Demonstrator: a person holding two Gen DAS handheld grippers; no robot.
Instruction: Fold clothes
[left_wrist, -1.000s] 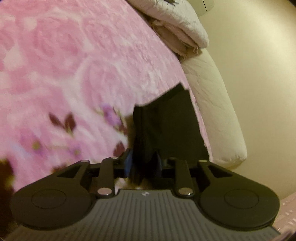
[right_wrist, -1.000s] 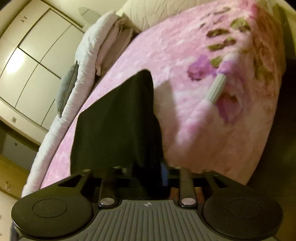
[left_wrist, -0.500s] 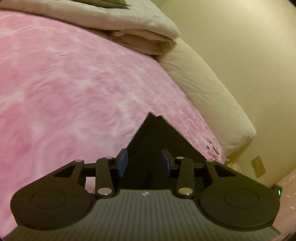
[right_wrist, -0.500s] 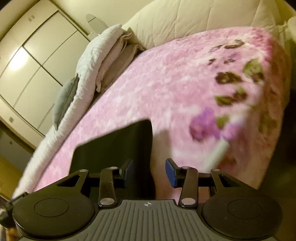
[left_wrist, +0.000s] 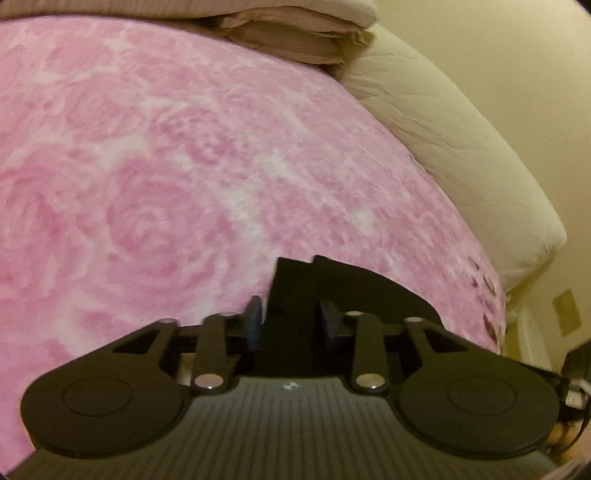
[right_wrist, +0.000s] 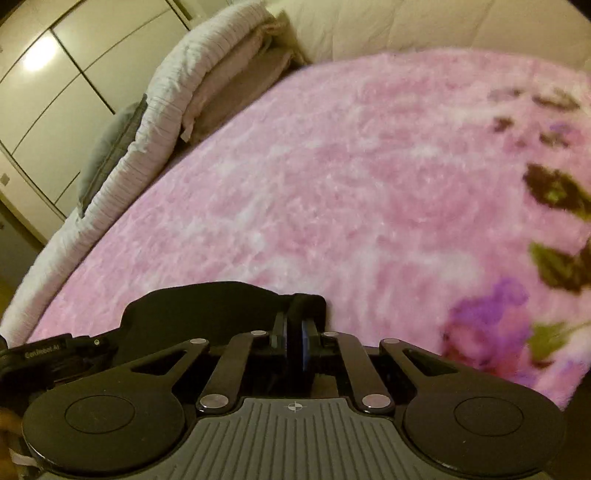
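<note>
A black garment lies on the pink floral blanket near the bed's front edge. In the left wrist view my left gripper stands open, its fingers either side of the garment's folded corner. In the right wrist view the same black garment lies low at the left. My right gripper is shut on a fold of it, the blue pads pressed close with black cloth between them. The left gripper's body shows at the far left of that view.
Folded beige and white bedding is stacked at the head of the bed. A cream quilted duvet lies along the bed's far side by the wall. White wardrobe doors stand beyond. The blanket's edge drops off at the right.
Both grippers let go of the raised garment, which dropped flat on the blanket. Both then moved down toward it. The right gripper has since shut on a fold; the left stays open.
</note>
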